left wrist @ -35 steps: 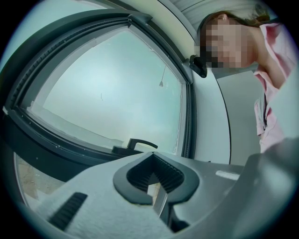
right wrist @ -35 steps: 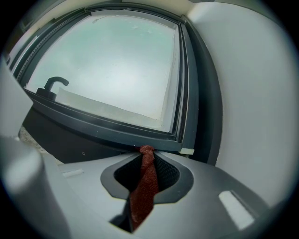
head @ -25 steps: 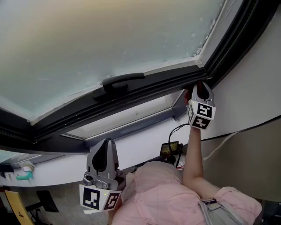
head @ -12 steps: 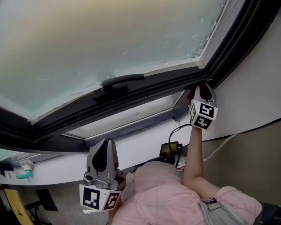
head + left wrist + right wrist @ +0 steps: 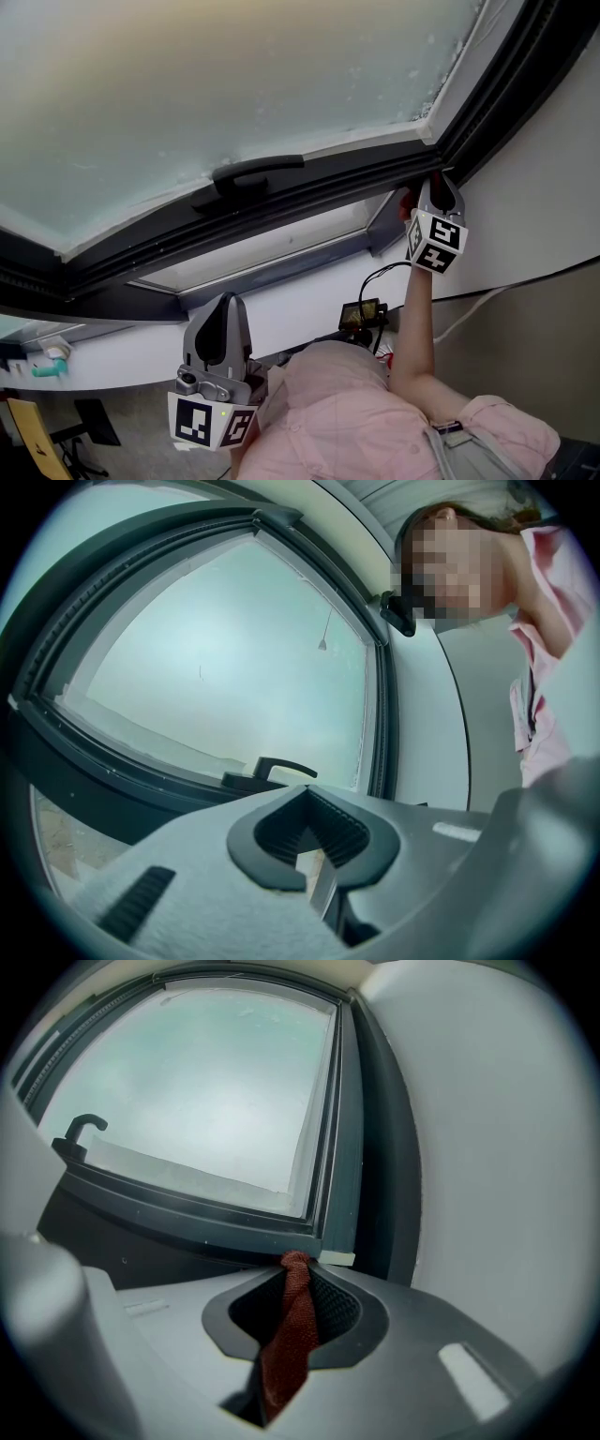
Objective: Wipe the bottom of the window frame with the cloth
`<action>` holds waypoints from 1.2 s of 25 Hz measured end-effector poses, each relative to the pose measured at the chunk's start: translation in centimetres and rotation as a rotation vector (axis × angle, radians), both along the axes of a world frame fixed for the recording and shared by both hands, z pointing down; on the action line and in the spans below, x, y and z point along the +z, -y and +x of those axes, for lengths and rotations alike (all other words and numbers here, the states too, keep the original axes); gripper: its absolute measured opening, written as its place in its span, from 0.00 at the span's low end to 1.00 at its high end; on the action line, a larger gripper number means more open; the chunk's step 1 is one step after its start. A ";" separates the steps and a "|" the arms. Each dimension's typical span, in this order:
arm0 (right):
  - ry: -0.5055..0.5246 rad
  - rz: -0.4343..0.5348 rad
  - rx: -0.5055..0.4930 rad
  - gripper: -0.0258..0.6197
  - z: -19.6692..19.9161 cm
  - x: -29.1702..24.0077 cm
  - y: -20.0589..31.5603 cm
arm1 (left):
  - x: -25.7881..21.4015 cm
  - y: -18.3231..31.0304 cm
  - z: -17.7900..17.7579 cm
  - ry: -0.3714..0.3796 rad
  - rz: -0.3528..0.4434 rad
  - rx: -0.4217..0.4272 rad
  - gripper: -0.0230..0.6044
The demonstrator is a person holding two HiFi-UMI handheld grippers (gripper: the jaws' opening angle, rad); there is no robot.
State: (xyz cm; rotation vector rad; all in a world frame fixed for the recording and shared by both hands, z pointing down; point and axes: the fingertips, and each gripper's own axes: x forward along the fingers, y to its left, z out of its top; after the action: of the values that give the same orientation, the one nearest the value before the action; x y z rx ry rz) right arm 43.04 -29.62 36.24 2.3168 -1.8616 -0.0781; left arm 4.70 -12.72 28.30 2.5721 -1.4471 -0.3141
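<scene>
Cloth, rust-red and bunched, is clamped between the jaws of the right hand-held gripper. Its tip is at the far right corner of the window frame, where the dark bottom rail meets the side. The left hand-held gripper hangs low and near, well apart from the frame, jaws together on nothing. A black handle sits on the rail.
</scene>
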 end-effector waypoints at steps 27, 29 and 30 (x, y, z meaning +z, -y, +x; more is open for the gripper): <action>0.017 0.025 -0.068 0.14 0.4 0.2 0.4 | 2.4 -4.7 0.4 -0.012 -0.052 -0.056 0.03; 0.012 0.030 -0.072 0.14 0.3 0.4 0.5 | 2.7 -5.0 0.4 -0.009 -0.056 -0.058 0.03; 0.012 0.031 -0.074 0.14 0.3 0.5 0.7 | 2.9 -5.0 0.3 -0.007 -0.058 -0.060 0.03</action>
State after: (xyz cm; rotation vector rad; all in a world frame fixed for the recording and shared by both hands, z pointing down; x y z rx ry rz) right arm 43.32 -30.32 36.78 2.2733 -1.9653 -0.1029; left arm 5.02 -7.69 31.24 2.4838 -1.5098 -0.2849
